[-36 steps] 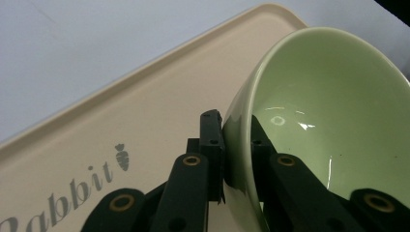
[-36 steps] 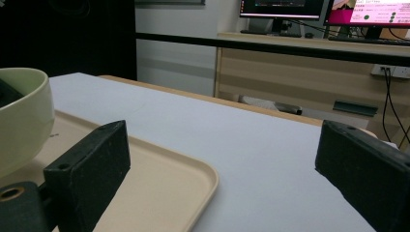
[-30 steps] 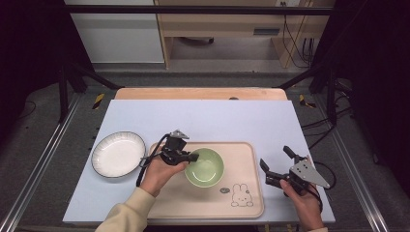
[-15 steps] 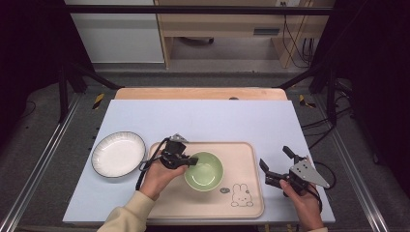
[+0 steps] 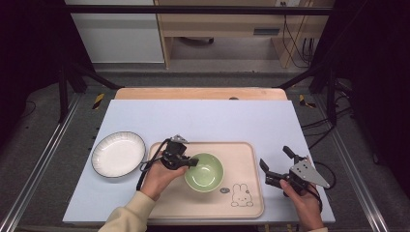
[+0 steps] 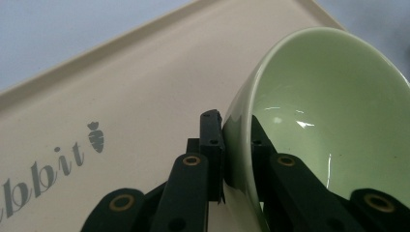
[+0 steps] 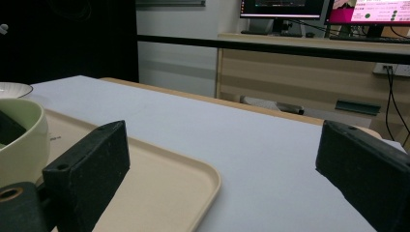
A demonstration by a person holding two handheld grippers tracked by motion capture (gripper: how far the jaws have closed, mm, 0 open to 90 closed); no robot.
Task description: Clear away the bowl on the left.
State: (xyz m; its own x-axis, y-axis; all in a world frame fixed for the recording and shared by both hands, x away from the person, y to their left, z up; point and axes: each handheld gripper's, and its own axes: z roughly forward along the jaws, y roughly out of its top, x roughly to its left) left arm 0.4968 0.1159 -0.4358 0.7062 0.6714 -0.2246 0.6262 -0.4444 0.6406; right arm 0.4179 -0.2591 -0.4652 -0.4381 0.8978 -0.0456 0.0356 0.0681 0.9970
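A pale green bowl (image 5: 205, 171) sits on the beige tray (image 5: 241, 154), left of the tray's rabbit print. My left gripper (image 5: 191, 163) is shut on the bowl's left rim. In the left gripper view one jaw lies outside the bowl (image 6: 329, 96) wall and the other inside it, with the left gripper (image 6: 234, 128) pinching the rim above the tray (image 6: 121, 87). My right gripper (image 5: 273, 155) stands open just right of the tray, with nothing between its jaws. The right gripper view shows the right gripper (image 7: 225, 150) wide apart, the bowl (image 7: 21, 140) at far left and the tray's corner (image 7: 169, 183).
A white plate (image 5: 118, 153) with a dark rim lies on the light blue mat (image 5: 212, 121) left of the tray; its edge also shows as the plate (image 7: 12, 88). A desk with monitors stands beyond the table's far edge.
The left gripper and the green bowl have shifted slightly toward the near edge of the tray. The right gripper has stayed put.
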